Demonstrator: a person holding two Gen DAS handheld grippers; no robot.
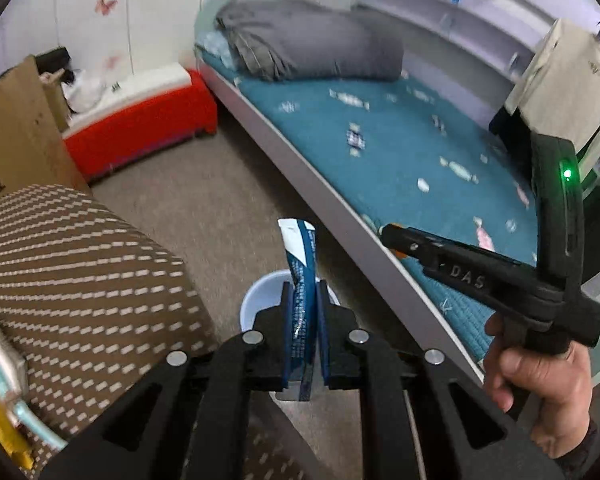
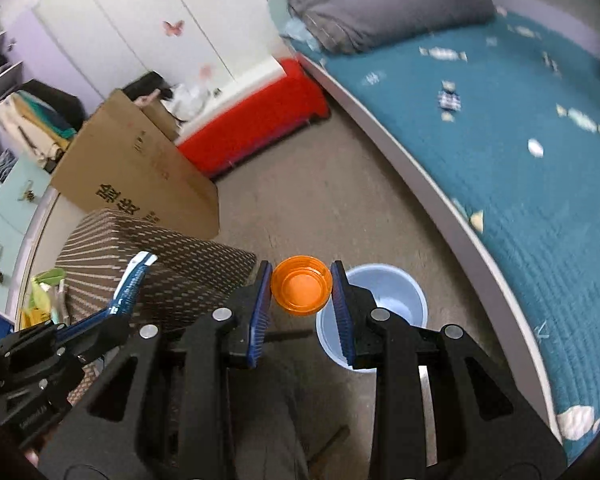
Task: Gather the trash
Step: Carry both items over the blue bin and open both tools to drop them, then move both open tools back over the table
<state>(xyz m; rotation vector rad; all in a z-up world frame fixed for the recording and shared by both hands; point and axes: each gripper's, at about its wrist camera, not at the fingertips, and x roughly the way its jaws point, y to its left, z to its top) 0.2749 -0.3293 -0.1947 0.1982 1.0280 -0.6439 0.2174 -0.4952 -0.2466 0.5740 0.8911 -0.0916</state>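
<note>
Left wrist view shows the left gripper (image 1: 303, 308) clamped tight on one flat, crinkly blue and white wrapper (image 1: 300, 264), which sticks up between the two blue pads. Right under it sits one round, smooth, pale blue plastic bin (image 1: 256, 300) on the rough grey carpet floor (image 1: 204, 208); the gripper hides most of the bin. A hand (image 1: 540, 376) holds the handle of the right gripper at the right edge, and a small green light glows on it. Right wrist view shows the right gripper (image 2: 302, 292) clamped on one small round orange cap (image 2: 301, 285), shiny and see-through, held by its sides between the ridged blue pads. The bin (image 2: 396, 292) is just beside and below the cap, partly hidden by one finger. The bed (image 2: 500, 120) has a bumpy teal cover with small candy shapes, too blurry to count, and one soft grey quilt (image 2: 388, 0). One brown cardboard box (image 2: 132, 168), one striped brown cushion (image 2: 156, 248) and one red box (image 2: 256, 128) stand near the wall.
</note>
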